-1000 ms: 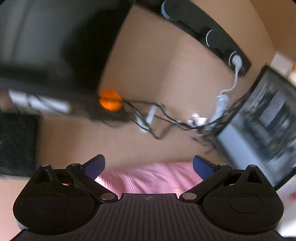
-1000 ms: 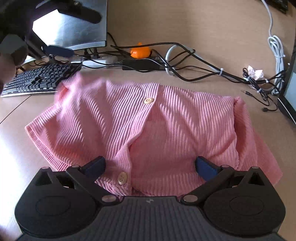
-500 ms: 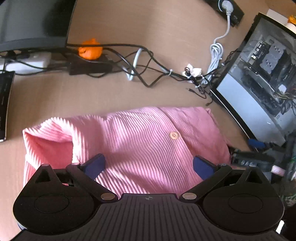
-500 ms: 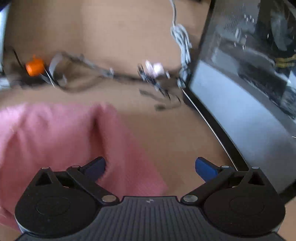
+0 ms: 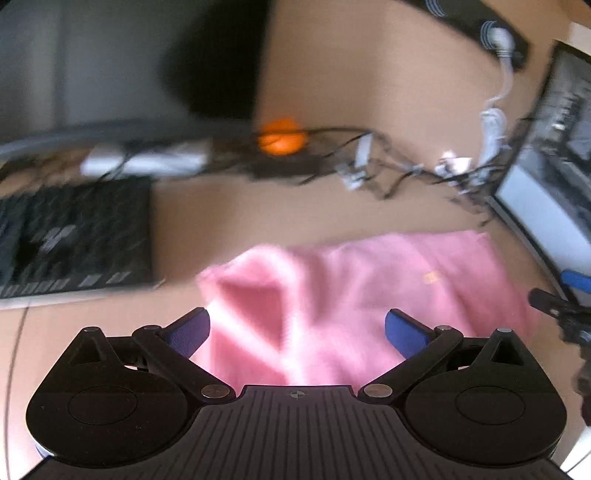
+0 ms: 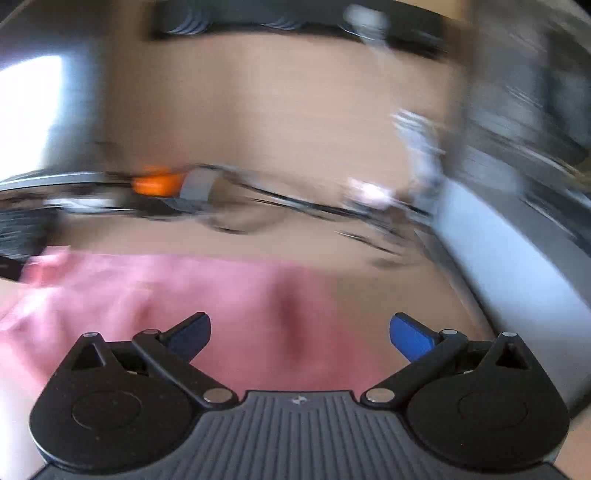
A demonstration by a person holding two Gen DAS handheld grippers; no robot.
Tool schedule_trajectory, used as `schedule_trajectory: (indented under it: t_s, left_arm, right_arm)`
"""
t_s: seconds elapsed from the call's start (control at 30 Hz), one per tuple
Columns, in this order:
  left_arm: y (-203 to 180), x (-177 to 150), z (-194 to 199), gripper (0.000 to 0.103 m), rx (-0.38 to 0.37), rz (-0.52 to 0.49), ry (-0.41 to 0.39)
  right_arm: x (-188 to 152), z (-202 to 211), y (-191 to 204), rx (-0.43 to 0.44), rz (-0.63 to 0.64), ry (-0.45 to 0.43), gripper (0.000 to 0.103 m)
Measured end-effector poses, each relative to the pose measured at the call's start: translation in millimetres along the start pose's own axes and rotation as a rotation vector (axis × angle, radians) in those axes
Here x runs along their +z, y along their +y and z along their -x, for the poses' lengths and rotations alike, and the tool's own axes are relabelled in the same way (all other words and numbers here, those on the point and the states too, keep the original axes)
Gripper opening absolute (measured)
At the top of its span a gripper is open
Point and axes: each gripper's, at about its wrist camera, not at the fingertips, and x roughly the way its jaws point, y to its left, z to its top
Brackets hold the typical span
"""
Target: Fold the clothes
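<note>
Both views are blurred by motion. One pink ribbed garment (image 5: 369, 295) lies in a loose heap on the tan desk (image 5: 351, 92), towards its near edge. One pale button (image 5: 430, 277) shows on the cloth.

The left gripper (image 5: 297, 328) hovers over the garment with its two blue-tipped fingers (image 5: 190, 328) spread wide, holding nothing; whether they touch the cloth cannot be told. The right gripper (image 6: 300, 330) hangs above the garment's right part (image 6: 221, 306), its jaws also spread wide and empty.

Past the garment, one black keyboard (image 5: 74, 232) sits at the desk's left side. Behind it stands one monitor (image 5: 92, 62), and along the far edge runs a tangle of dark cables (image 5: 369, 173) with one orange object (image 5: 280, 140) among them. A white cable (image 5: 493, 122) rises to a black power strip (image 5: 472, 26) on the back panel. One glass-sided computer case (image 5: 554, 166) stands at the right edge.
</note>
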Motion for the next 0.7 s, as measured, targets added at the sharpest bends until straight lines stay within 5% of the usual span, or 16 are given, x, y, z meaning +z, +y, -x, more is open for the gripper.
schedule_trajectory:
  t_s: [0.17,0.2,0.23,0.27,0.3,0.5,0.7]
  left_arm:
    - [25,-17,2,0.102,0.035,0.094,0.039]
    - [26,-18,3,0.096,0.036,0.097,0.038]
    - [27,-20,4,0.075,0.037,0.099,0.040]
    - [28,-20,2,0.065,0.040,0.103,0.052]
    - [30,-21,-1,0.066,0.046,0.116,0.068]
    - [26,-21,-19,0.080,0.089,0.132,0.081]
    - [20,-17,-25,0.071,0.049,0.129,0.073]
  right_arm:
    - [0,-19,82,0.306,0.185,0.055,0.103]
    - [-1,-21,97,0.332,0.235,0.050,0.103]
    - [-2,-23,111,0.351,0.283,0.041,0.103]
    - [-2,-25,122,0.369,0.316,0.038,0.103]
    - [0,-30,129,0.386,0.337,0.039,0.103]
    - [-5,-47,159,0.387,0.432,0.064,0.103]
    - [-9,-54,168,0.351,0.444,0.091,0.097]
